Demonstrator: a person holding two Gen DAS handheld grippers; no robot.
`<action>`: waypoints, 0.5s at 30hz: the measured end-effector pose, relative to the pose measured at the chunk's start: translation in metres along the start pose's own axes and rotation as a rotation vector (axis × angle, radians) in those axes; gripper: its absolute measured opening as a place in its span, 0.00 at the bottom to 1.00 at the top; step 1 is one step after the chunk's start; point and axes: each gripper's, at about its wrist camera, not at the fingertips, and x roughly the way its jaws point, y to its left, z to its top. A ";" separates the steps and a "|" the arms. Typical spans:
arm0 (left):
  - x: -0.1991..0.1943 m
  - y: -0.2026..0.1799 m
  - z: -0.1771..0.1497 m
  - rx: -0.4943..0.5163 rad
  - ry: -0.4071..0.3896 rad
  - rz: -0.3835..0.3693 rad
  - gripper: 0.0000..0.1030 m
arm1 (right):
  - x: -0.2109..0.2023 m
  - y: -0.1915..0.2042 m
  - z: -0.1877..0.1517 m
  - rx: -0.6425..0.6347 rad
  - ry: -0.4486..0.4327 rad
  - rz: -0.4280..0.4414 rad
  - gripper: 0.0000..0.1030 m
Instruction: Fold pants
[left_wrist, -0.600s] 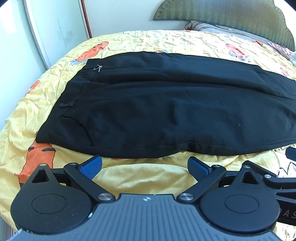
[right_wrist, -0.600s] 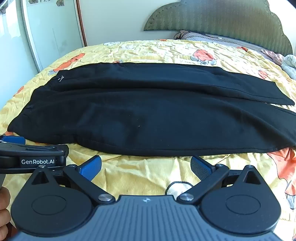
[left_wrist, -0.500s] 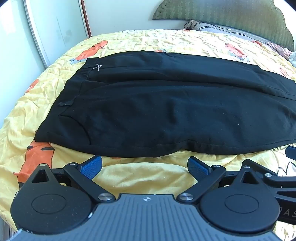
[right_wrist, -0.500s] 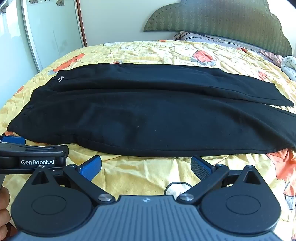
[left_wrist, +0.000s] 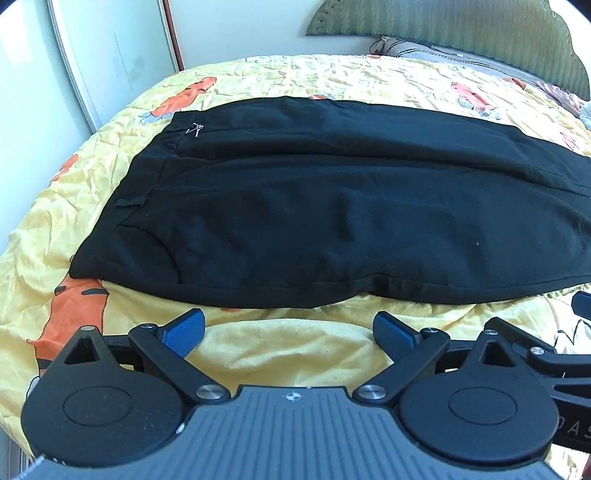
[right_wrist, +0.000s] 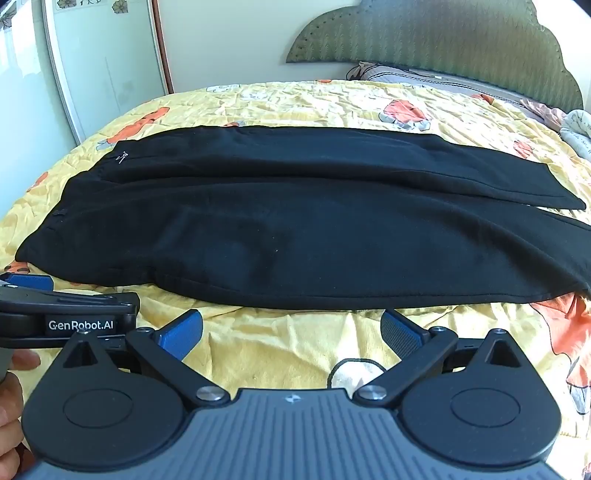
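Note:
Black pants (left_wrist: 332, 206) (right_wrist: 295, 221) lie flat across the bed, waistband to the left and legs running right, one leg lapped over the other. My left gripper (left_wrist: 290, 330) hovers open just short of the pants' near edge, toward the waist end, with only yellow quilt between its blue pads (left_wrist: 184, 328). My right gripper (right_wrist: 291, 328) is open too, just before the near hem further along the legs, nothing between its pads (right_wrist: 400, 330). The left gripper's body (right_wrist: 66, 314) shows at the left edge of the right wrist view.
The yellow quilt (left_wrist: 295, 354) with orange carrot prints covers the bed. A green padded headboard (right_wrist: 443, 44) and pillows (right_wrist: 424, 75) are at the far side. A pale wardrobe door (left_wrist: 92, 55) stands far left. A hand (right_wrist: 11, 391) shows at lower left.
Both views have crept slightly closer to the pants' near edge; the pants lie unmoved and both grippers stay open.

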 end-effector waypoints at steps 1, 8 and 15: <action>0.000 0.000 0.000 -0.002 0.003 -0.005 0.95 | 0.000 0.000 0.000 0.000 -0.001 -0.001 1.00; 0.001 -0.001 0.001 -0.001 0.007 0.006 0.96 | 0.001 0.000 -0.002 -0.001 0.001 0.001 1.00; 0.002 0.000 -0.002 0.005 0.013 0.009 0.96 | 0.001 0.001 -0.003 -0.002 0.001 0.000 1.00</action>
